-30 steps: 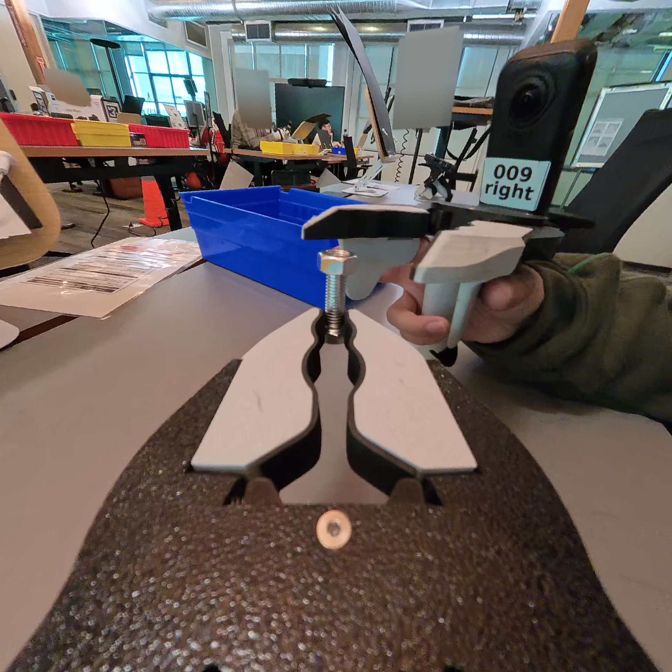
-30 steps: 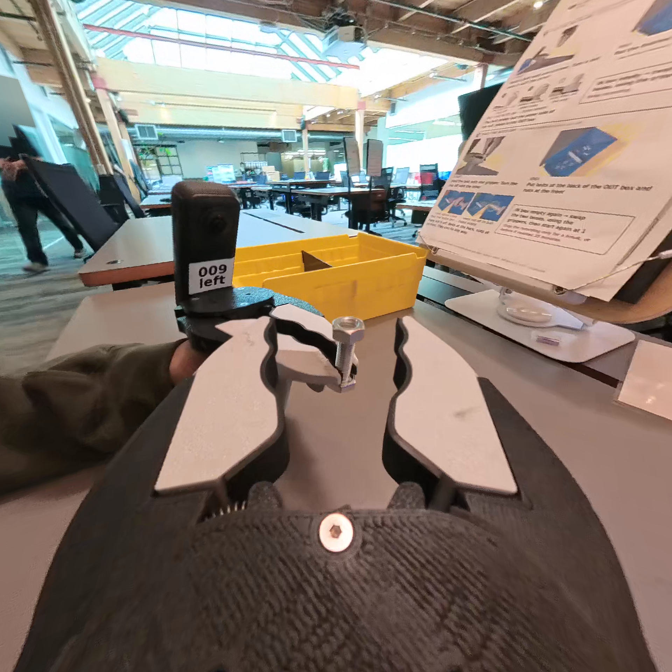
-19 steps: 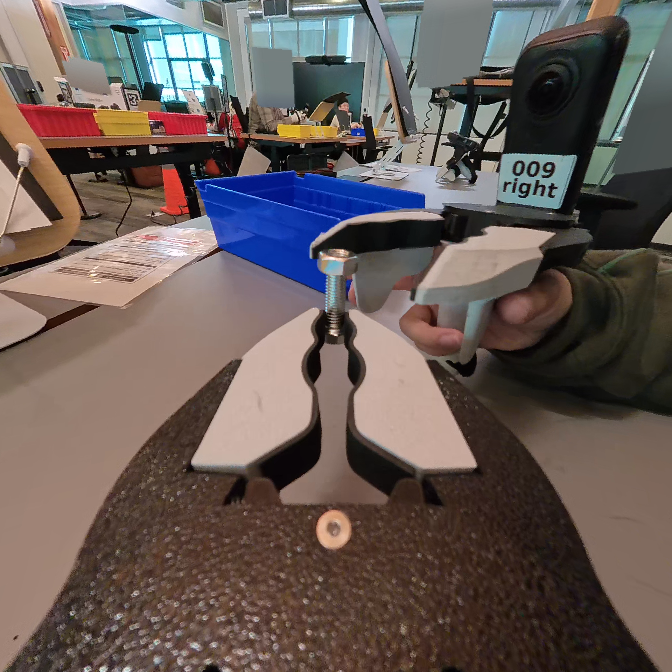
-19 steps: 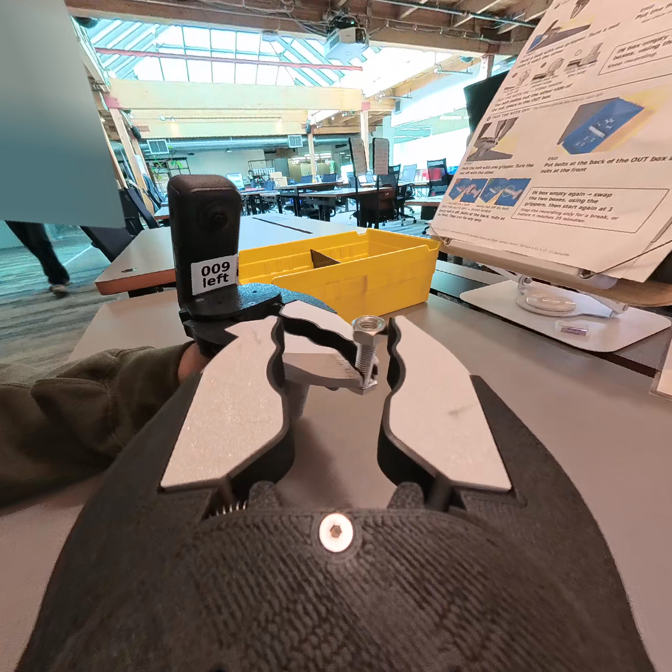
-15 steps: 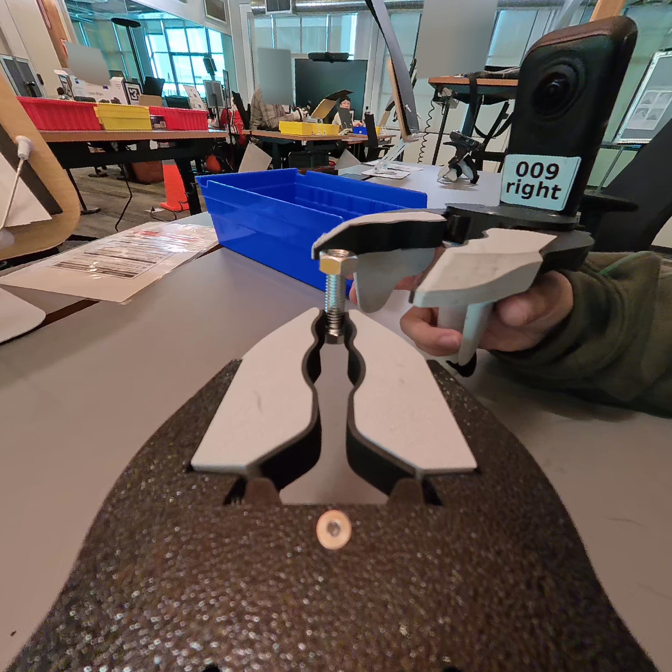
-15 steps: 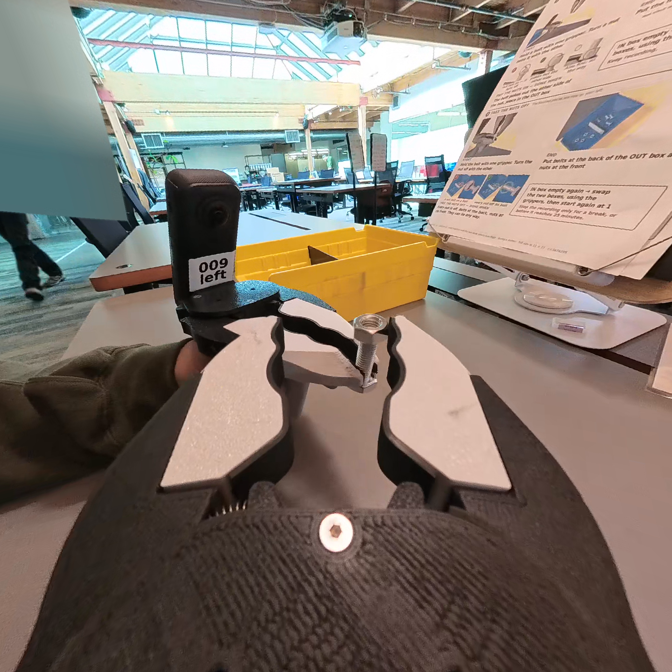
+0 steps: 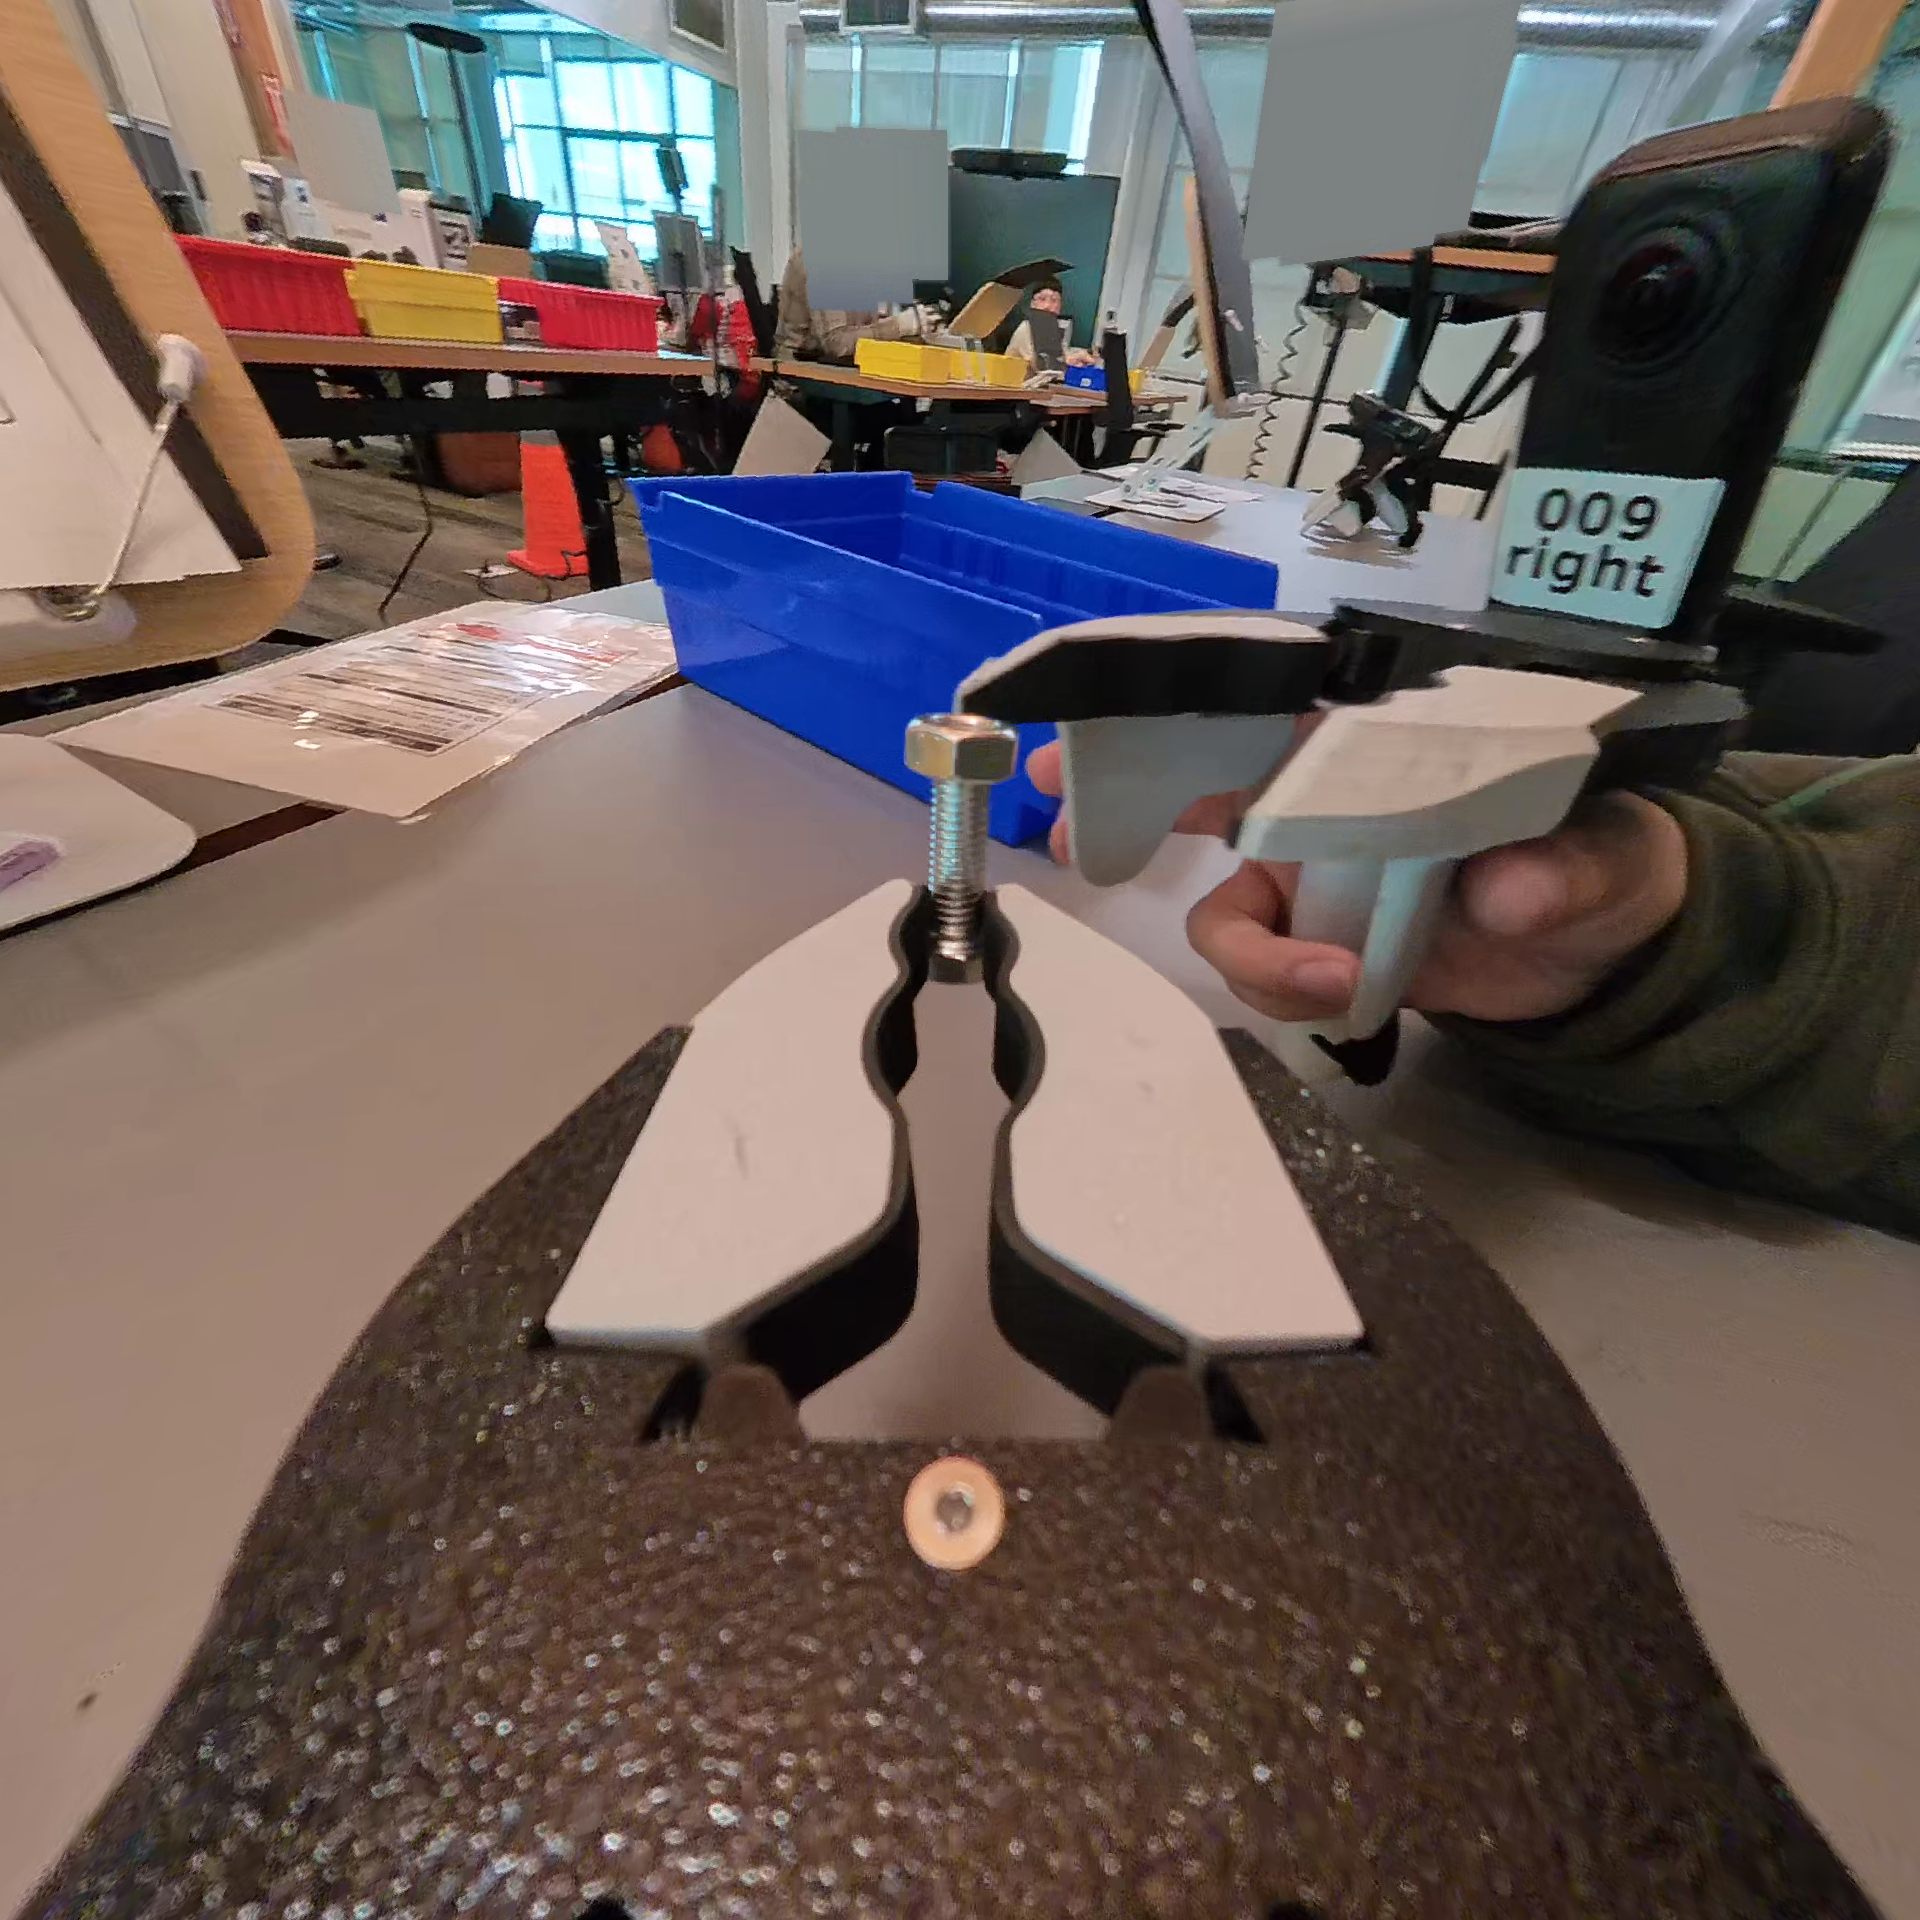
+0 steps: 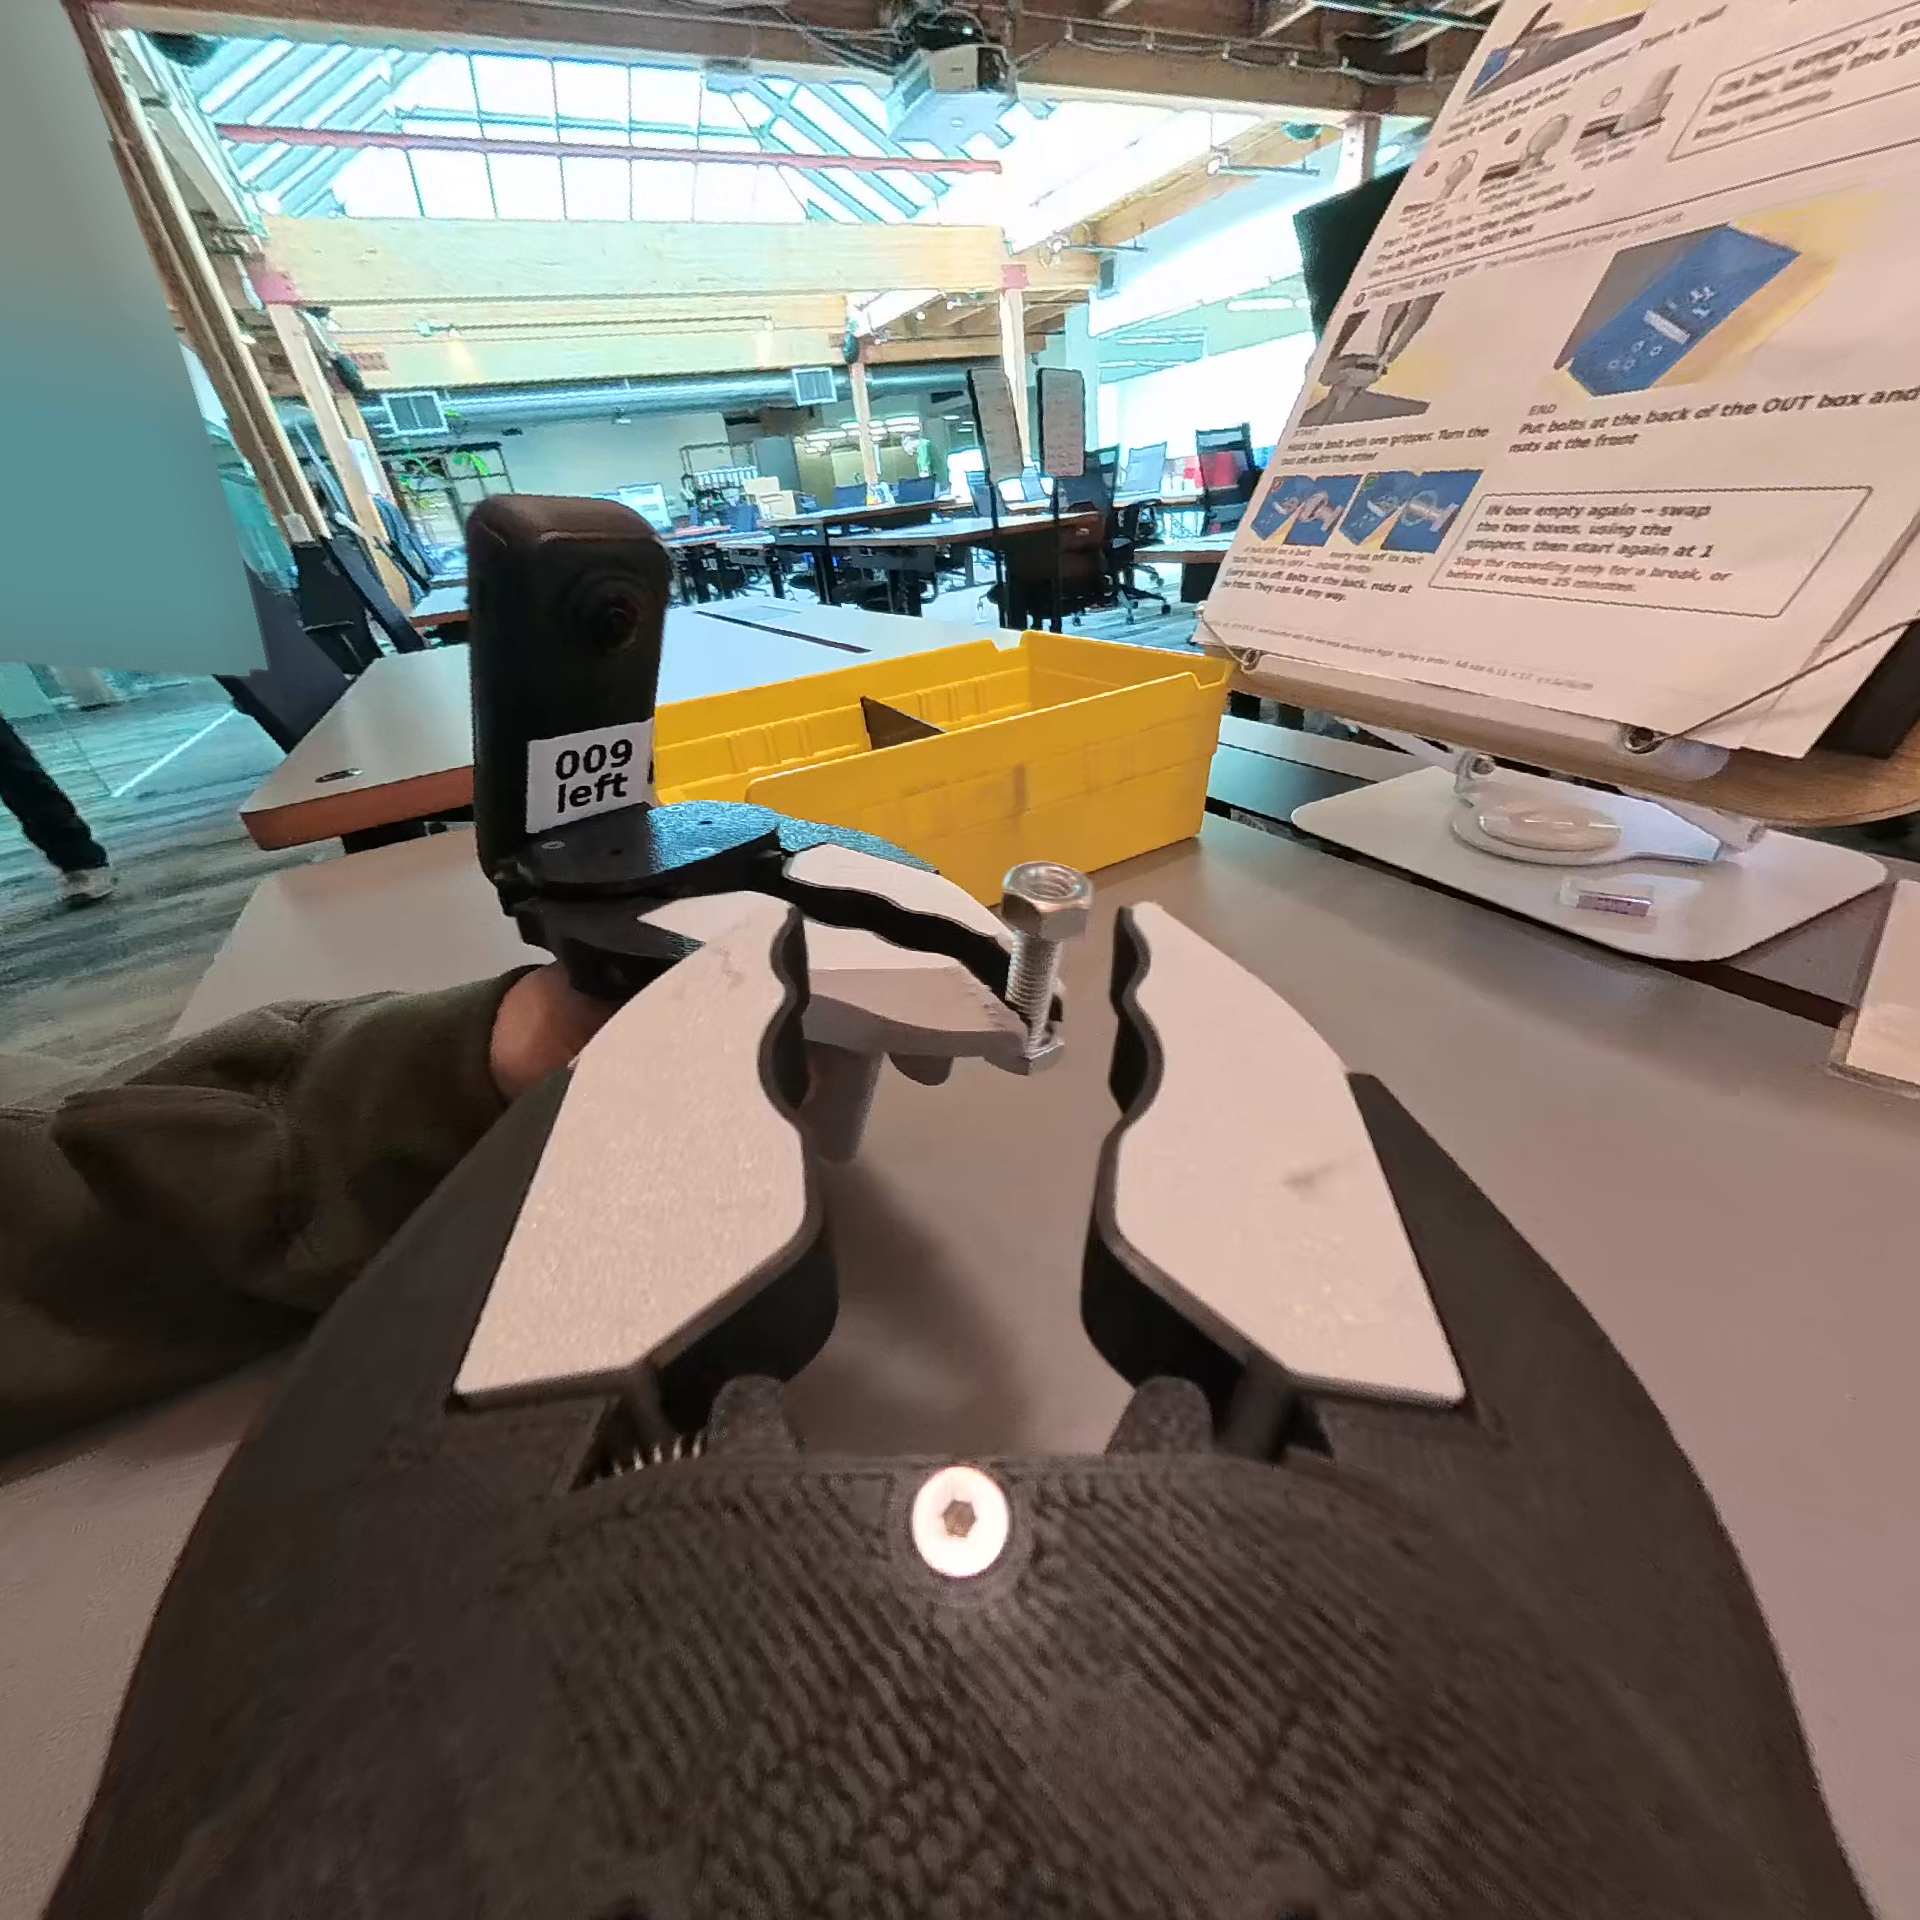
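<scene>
My left gripper (image 7: 956, 940) is shut on the lower end of a steel bolt (image 7: 956, 847) and holds it upright above the grey table (image 7: 416, 1039). A hex nut (image 7: 959, 746) sits at the bolt's top end. My right gripper (image 8: 956, 925) is open, with the nut (image 8: 1046, 894) between its fingertips, nearer the right finger and touching neither. In the left wrist view the right gripper (image 7: 1143, 758) comes in from the right, with one finger's tip level with the nut. In the right wrist view the left gripper (image 8: 1023, 1039) shows pinching the bolt (image 8: 1029, 971).
A blue bin (image 7: 935, 603) stands behind the bolt in the left wrist view. A yellow divided bin (image 8: 966, 748) stands behind it in the right wrist view. An instruction sheet on a stand (image 8: 1610, 364) with a white base (image 8: 1714, 894) is at the right. A laminated sheet (image 7: 416, 686) lies on the table. Less than 4 cm separates the two grippers' tips.
My right gripper's jaws have narrowed a little and shifted, so the nut now sits nearer its right finger. My left gripper still holds the bolt upright.
</scene>
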`<action>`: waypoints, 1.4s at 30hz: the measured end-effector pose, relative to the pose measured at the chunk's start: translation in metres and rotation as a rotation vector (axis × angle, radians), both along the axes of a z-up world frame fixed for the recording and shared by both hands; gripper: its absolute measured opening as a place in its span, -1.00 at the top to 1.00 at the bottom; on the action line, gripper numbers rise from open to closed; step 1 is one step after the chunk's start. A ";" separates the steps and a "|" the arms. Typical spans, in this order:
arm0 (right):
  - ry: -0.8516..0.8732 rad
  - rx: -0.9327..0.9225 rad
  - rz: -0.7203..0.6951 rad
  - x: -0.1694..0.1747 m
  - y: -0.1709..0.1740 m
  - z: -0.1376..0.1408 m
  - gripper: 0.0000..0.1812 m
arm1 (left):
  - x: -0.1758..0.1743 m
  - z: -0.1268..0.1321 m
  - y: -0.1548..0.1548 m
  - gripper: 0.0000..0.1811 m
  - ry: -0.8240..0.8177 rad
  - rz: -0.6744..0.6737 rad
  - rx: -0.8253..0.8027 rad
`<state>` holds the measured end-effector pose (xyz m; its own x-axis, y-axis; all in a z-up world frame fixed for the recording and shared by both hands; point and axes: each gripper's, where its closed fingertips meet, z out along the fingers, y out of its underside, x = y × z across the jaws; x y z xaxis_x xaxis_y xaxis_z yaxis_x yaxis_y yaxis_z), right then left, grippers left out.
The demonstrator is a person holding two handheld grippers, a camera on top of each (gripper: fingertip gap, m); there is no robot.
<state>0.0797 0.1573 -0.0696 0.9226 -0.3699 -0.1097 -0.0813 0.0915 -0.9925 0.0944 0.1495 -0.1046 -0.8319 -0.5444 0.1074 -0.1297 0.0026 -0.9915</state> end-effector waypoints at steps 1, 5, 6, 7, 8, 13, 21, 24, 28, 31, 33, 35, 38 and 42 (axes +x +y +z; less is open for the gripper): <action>0.003 -0.004 -0.003 0.001 0.000 -0.001 0.36 | -0.003 0.000 -0.003 0.90 -0.003 -0.022 0.002; 0.021 0.019 0.028 -0.003 0.003 -0.001 0.36 | -0.009 -0.003 -0.012 0.90 -0.013 -0.068 0.030; 0.022 0.018 0.036 -0.004 0.004 -0.001 0.37 | -0.008 -0.003 -0.012 0.90 -0.012 -0.065 0.032; 0.020 0.013 0.036 -0.005 0.004 -0.001 0.37 | -0.008 -0.003 -0.011 0.90 -0.009 -0.061 0.031; 0.014 0.007 0.033 -0.005 0.004 -0.002 0.37 | -0.007 -0.003 -0.010 0.90 -0.007 -0.052 0.028; 0.016 0.005 0.031 -0.004 0.003 -0.003 0.41 | 0.000 -0.002 0.000 0.90 0.024 -0.009 -0.011; 0.002 0.000 0.008 -0.001 0.001 -0.002 0.37 | 0.000 -0.001 0.001 0.90 0.033 -0.018 -0.030; 0.027 0.012 0.021 -0.001 0.002 -0.003 0.35 | -0.008 -0.002 -0.008 0.90 0.013 -0.076 -0.006; 0.025 0.000 0.047 -0.006 0.006 -0.004 0.35 | -0.003 -0.003 -0.005 0.90 0.009 -0.032 0.011; 0.019 -0.005 0.064 -0.008 0.005 -0.005 0.43 | 0.008 -0.003 0.009 0.90 0.030 0.055 -0.009; 0.026 0.004 0.078 -0.009 0.005 -0.003 0.47 | 0.010 -0.003 0.013 0.90 0.045 0.063 -0.025; 0.024 0.010 0.040 -0.004 0.003 -0.003 0.40 | 0.008 -0.002 0.011 0.90 0.042 0.041 -0.037; 0.038 0.012 0.009 0.002 0.001 -0.005 0.29 | -0.002 -0.001 -0.001 0.90 0.026 -0.036 -0.023; 0.044 0.027 0.055 -0.005 0.006 -0.004 0.31 | -0.008 -0.005 -0.011 0.90 0.021 -0.081 0.007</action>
